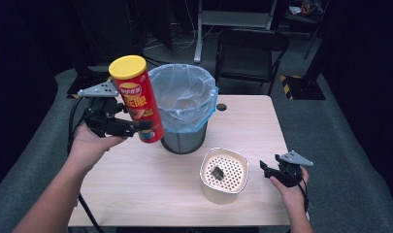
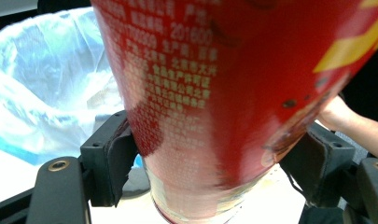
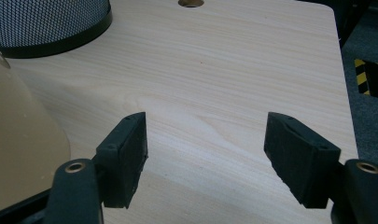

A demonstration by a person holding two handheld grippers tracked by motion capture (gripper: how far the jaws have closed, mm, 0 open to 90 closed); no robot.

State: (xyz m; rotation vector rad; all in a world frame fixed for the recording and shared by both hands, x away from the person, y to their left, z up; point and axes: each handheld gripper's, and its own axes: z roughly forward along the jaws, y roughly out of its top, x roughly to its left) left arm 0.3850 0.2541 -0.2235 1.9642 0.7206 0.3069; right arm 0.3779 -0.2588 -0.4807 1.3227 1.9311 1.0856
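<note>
A tall red chip can (image 1: 137, 99) with a yellow lid is held up in the air, slightly tilted, just left of the mesh bin (image 1: 184, 109). My left gripper (image 1: 131, 127) is shut on the can's lower part; in the left gripper view the red can (image 2: 224, 93) sits between both jaws. The bin is lined with a clear blue-edged bag (image 2: 46, 84). My right gripper (image 1: 268, 170) rests low at the table's right front, open (image 3: 205, 154) with only bare wood between its jaws.
A cream perforated basket (image 1: 224, 175) with a small dark object (image 1: 217, 172) inside stands left of the right gripper; its wall (image 3: 23, 140) is close. A cable hole (image 1: 221, 107) lies behind the bin. A folding chair (image 1: 250, 53) stands beyond the wooden table (image 1: 136, 194).
</note>
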